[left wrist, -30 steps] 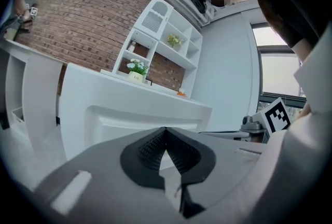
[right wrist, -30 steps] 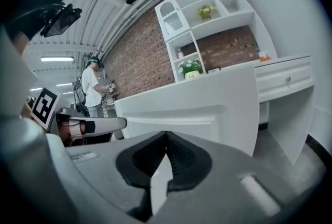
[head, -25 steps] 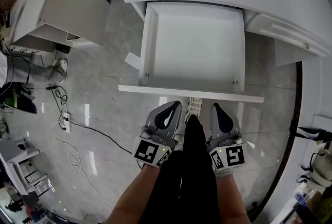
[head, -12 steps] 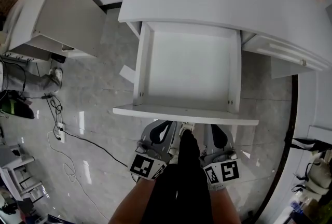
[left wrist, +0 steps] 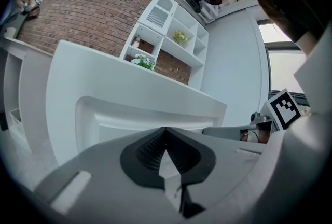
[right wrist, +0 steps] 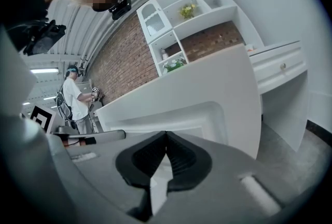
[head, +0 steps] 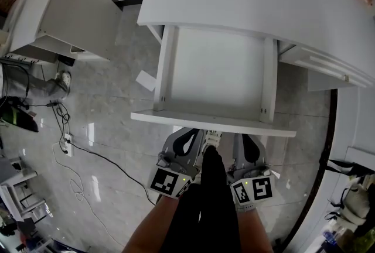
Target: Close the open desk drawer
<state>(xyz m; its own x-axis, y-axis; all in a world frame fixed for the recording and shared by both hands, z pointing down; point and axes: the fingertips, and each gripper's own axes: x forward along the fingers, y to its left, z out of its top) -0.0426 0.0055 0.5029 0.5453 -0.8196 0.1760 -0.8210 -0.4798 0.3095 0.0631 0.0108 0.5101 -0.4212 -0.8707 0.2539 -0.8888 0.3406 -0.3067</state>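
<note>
The drawer (head: 218,67) stands far out. The left tongs (head: 188,139) and right tongs (head: 247,145), both pressed together and empty, are just beside its front panel (head: 176,119). The whole push remains.

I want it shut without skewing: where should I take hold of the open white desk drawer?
Probably no clamp needed: press the outer face of the front panel of the white drawer from the person's side, left gripper and right gripper either side of centre. That flat panel faces both shut grippers squarely.

right gripper (right wrist: 165,135) | jaws together, nothing between | drawer front (right wrist: 207,88) close ahead | wall shelf (right wrist: 179,15) behind
</note>
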